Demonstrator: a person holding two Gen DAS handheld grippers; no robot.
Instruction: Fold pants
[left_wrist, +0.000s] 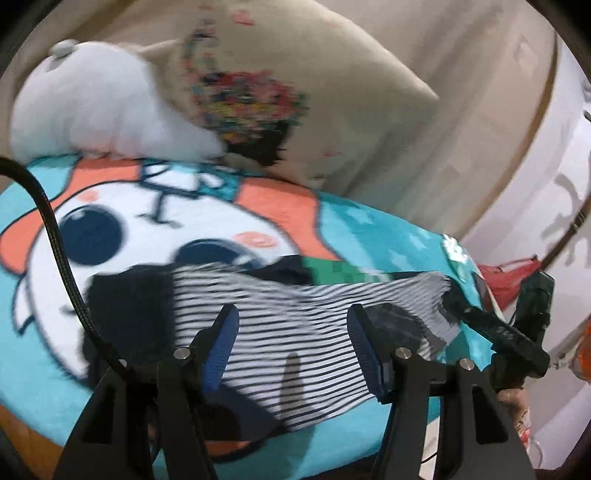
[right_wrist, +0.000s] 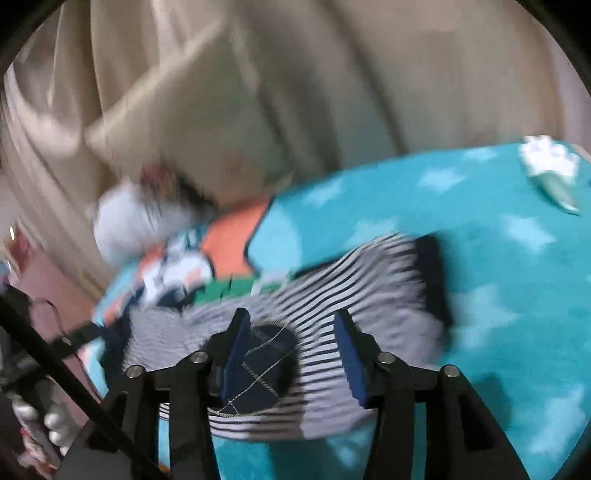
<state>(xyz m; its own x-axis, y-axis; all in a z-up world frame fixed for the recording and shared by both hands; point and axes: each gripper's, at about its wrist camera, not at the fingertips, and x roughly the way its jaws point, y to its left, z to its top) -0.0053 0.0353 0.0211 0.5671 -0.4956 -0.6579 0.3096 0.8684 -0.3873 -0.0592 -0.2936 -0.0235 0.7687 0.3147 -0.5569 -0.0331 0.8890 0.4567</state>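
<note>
Small striped pants (left_wrist: 295, 332), white with dark stripes and dark cuffs, lie spread on a turquoise cartoon blanket (left_wrist: 369, 229). My left gripper (left_wrist: 293, 321) is open, its blue-padded fingers (left_wrist: 221, 339) straddling the striped cloth just above it. In the right wrist view the pants (right_wrist: 369, 288) show a dark argyle patch (right_wrist: 262, 369). My right gripper (right_wrist: 291, 328) is open over that patch and holds nothing. The right gripper's body (left_wrist: 495, 328) shows at the pants' right end in the left wrist view. Both views are blurred.
A white plush toy (left_wrist: 99, 107) and a beige printed cushion (left_wrist: 295, 85) lie behind the blanket, against beige curtains (right_wrist: 332, 74). The blanket (right_wrist: 498, 258) ends near the right, with red items (left_wrist: 506, 277) beyond. A black cable (left_wrist: 55, 236) crosses the left.
</note>
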